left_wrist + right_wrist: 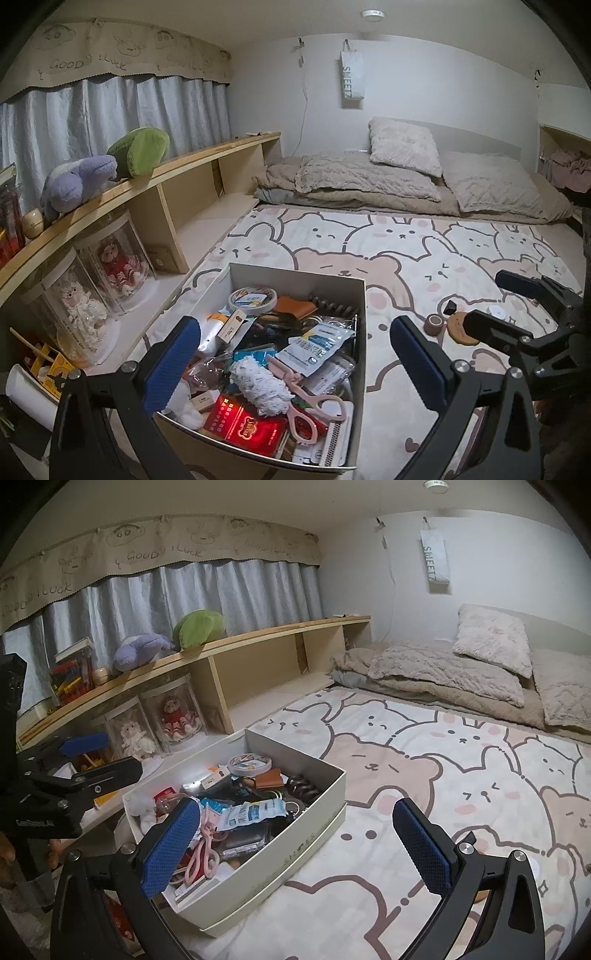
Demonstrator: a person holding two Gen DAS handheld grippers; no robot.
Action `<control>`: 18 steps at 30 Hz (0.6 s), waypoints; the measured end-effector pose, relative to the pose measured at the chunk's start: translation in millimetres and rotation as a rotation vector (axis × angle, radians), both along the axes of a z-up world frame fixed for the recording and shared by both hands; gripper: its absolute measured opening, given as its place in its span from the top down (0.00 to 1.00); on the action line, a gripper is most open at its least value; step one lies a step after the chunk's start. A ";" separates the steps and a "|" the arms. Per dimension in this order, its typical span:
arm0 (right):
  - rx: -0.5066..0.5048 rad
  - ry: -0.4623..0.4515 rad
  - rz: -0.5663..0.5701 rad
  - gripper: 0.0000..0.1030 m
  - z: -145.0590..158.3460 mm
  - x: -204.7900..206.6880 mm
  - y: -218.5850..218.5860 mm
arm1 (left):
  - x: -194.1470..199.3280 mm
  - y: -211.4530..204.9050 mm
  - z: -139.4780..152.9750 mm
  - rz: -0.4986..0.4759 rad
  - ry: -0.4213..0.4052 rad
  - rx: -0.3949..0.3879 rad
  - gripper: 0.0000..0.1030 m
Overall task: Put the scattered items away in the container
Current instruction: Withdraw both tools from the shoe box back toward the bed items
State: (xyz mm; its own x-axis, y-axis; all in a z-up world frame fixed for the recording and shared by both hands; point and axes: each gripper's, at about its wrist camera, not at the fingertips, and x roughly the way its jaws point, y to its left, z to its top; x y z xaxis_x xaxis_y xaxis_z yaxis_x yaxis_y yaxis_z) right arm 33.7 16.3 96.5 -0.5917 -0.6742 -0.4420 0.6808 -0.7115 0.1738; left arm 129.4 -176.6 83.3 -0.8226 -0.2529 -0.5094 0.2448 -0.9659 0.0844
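With both the left tongs [295, 354] and right tongs [297, 845] hanging released and empty over the crammed box [364, 332], the tape roll [436, 324] and wooden coaster [461, 328] are lying beyond the right tongs, awaiting the next pickup.

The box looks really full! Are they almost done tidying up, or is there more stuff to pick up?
Nearly done. The box already holds lots: pink scissors, a red packet, a round tin. Nothing is in hand: the left gripper and right gripper both have their fingers wide apart and empty. Still left on the bear blanket: a brown tape roll, a round wooden coaster and some small bits beside them.
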 end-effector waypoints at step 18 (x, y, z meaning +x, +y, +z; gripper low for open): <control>0.027 0.052 -0.147 0.00 9.3 -4.9 57.8 | -12.9 39.4 3.6 -0.059 0.061 0.048 0.00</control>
